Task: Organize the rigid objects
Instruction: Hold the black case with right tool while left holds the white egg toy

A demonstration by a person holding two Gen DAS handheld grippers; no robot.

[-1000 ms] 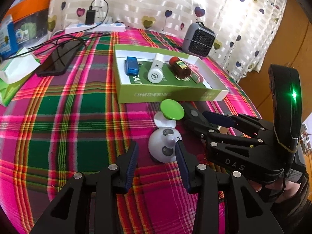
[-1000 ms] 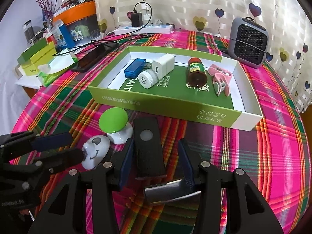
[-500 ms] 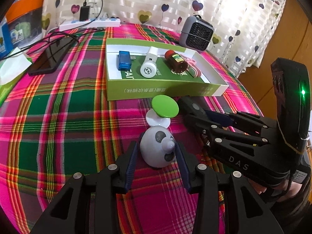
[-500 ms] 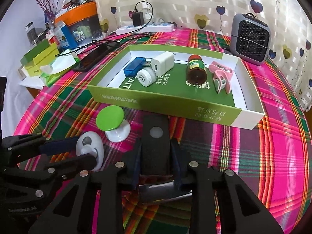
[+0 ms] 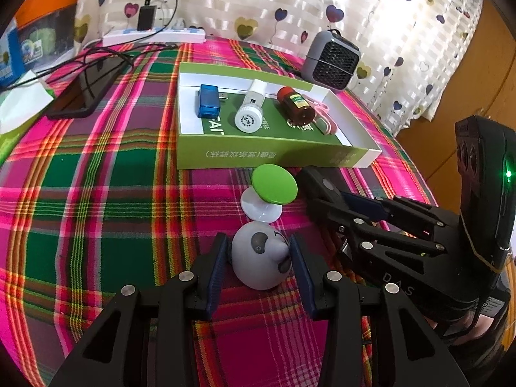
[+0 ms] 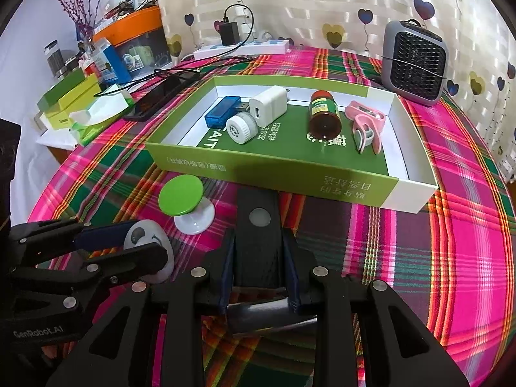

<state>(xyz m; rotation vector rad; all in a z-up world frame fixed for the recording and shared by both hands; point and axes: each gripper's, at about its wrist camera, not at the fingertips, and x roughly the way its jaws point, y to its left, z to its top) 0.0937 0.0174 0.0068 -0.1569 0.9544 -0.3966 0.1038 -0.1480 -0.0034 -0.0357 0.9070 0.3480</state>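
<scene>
A grey-and-white panda-faced round toy (image 5: 254, 267) sits on the plaid cloth between the pads of my left gripper (image 5: 258, 242). The jaws stand wide and flank it closely. My right gripper (image 6: 258, 242) is shut on a black oblong device (image 6: 258, 200) with a round grey button; a silver end shows under the fingers. A green-topped white knob (image 5: 272, 187) stands just beyond the toy. Behind it the green box tray (image 6: 274, 174) holds a blue USB stick (image 6: 222, 113), a white charger (image 6: 269, 104), a white round cap (image 6: 242, 127), a brown bottle (image 6: 324, 114) and a pink clip (image 6: 366, 129).
A grey fan heater (image 6: 416, 64) stands at the back right. A black phone (image 5: 84, 90), cables and a power strip (image 6: 242, 46) lie at the back left. A tissue pack (image 6: 96, 116) and green boxes (image 6: 67, 96) sit by the table's left edge.
My left gripper has come forward until the panda toy lies between its pads, at the same width. The right gripper's jaws have closed onto the black device.
</scene>
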